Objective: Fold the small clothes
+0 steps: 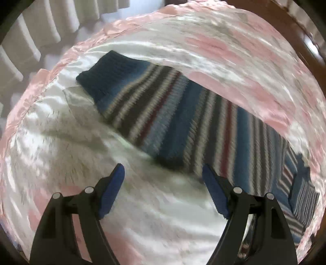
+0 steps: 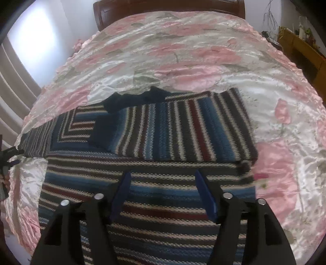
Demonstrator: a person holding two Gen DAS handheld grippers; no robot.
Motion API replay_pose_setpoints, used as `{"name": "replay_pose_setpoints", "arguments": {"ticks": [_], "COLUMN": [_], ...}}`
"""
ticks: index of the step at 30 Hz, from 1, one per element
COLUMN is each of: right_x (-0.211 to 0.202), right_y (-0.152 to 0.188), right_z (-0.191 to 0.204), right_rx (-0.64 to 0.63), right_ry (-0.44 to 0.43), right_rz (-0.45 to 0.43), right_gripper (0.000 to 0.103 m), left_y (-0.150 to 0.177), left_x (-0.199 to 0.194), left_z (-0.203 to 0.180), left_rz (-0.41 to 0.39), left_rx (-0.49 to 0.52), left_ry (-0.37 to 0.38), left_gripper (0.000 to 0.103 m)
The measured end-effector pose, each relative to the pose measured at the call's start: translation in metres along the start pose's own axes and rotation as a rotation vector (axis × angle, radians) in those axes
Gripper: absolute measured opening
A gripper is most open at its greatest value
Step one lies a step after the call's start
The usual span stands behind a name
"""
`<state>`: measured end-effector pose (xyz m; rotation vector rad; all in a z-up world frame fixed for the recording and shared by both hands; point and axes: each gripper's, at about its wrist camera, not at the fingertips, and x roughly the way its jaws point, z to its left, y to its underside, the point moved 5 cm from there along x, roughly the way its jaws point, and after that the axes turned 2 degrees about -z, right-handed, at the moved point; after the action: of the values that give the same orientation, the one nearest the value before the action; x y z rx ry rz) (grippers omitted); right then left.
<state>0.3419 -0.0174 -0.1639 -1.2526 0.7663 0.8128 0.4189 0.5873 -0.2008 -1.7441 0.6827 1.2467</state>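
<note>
**A:** What's the setting?

**B:** A bedroom. A bed (image 2: 183, 51) under a shiny pink-and-white floral satin cover, a dark wooden headboard (image 2: 169, 8) at its far end, pleated curtains (image 1: 26, 40) by a bright window off to the side.

**A:** And the garment?

**B:** A striped knit sweater (image 2: 163, 132), blue, grey, cream and maroon, lies flat on the cover. Seen from the right gripper (image 2: 163, 183), its body runs directly under and ahead of the fingers, and one sleeve (image 2: 183, 126) with a dark navy cuff (image 2: 132, 102) is already folded across the chest just ahead. From the left gripper (image 1: 163, 177), a long striped sleeve stretches ahead and to the right, ending in a dark ribbed cuff (image 1: 106, 73) at the far left.

**A:** What are the grippers doing?

**B:** Both have their blue fingers spread wide with nothing between them. The right one hovers over the sweater's body; the left one sits above bare cover, its right finger close to the knit's near edge. That view is motion-blurred, so I can't tell whether it touches.

**A:** How should the knit handle?

**B:** I'd expect it to be soft, floppy and fairly thick, with some weight, so it should drape and sag rather than hold shape. The satin looks slippery, so the sweater may slide when dragged.

**A:** Where to grip?

**B:** Probably the ribbed cuff or a hem edge, where the knit is firm, pinching the wool without catching the cover beneath.
</note>
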Motion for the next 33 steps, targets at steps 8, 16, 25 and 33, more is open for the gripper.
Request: {"name": "replay_pose_setpoints", "arguments": {"ticks": [8,16,25,33], "right_x": [0.019,0.021,0.035,0.033], "right_y": [-0.011,-0.02,-0.01,-0.006], "right_z": [0.011,0.02,0.029,0.035], "right_rx": [-0.1,-0.084,-0.087,-0.099], "right_ry": [0.017,-0.034,-0.055,-0.076], "right_rz": [-0.013,-0.066,-0.018,-0.011], "right_gripper": [0.067,0.069,0.069,0.069], "left_y": [-0.052,-0.071,-0.069,-0.058], "left_x": [0.026,0.048,0.041,0.014], "left_z": [0.03,0.023,0.019,-0.005], "left_rz": [-0.021,-0.037,-0.072,-0.17], "left_rx": [-0.139,-0.195,-0.175,-0.123], "left_ry": [0.128,0.177,0.133,0.133], "left_gripper": [0.078,0.074,0.014,0.011]}}
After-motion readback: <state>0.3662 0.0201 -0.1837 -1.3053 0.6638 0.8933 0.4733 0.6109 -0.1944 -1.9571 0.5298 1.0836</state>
